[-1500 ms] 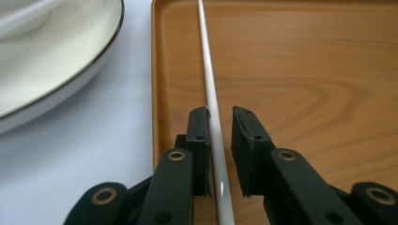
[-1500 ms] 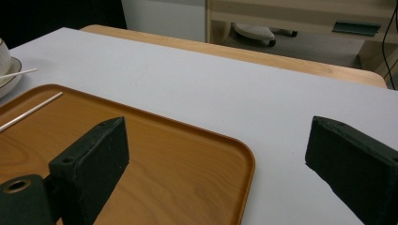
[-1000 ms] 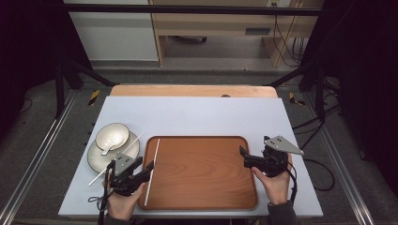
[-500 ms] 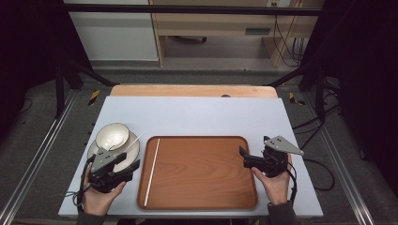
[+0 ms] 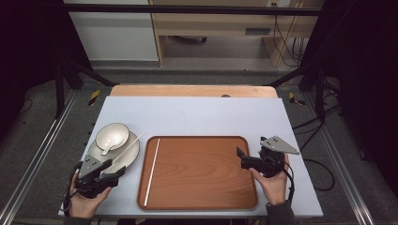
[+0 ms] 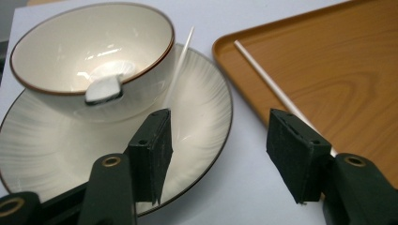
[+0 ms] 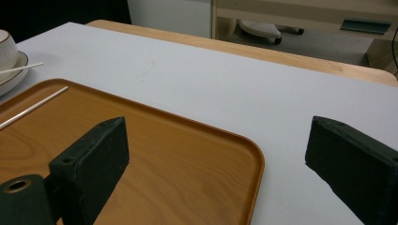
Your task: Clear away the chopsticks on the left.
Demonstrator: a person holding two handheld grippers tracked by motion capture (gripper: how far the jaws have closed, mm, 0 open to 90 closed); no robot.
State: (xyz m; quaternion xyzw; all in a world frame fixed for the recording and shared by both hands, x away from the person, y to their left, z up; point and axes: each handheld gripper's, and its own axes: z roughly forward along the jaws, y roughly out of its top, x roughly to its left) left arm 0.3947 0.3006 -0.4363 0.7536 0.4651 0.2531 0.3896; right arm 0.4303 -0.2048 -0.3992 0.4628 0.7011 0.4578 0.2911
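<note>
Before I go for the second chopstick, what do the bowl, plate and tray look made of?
Bowl: glazed ceramic by its look, cream and glossy with bright highlights and a brown rim. Plate: likely the same, cream with fine radial streaks and a dark edge. Tray: wood or wood-grain laminate, smooth; which, I cannot tell.

A bowl [image 5: 112, 136] sits on a plate [image 5: 126, 157], left of a tray [image 5: 206, 187] holding one chopstick [image 5: 152, 171]; another chopstick [image 5: 131, 143] rests on the plate.

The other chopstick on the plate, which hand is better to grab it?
Left, probably. The left gripper is open right beside the plate, and the chopstick lies just ahead of it. The right gripper sits across the tray.
</note>
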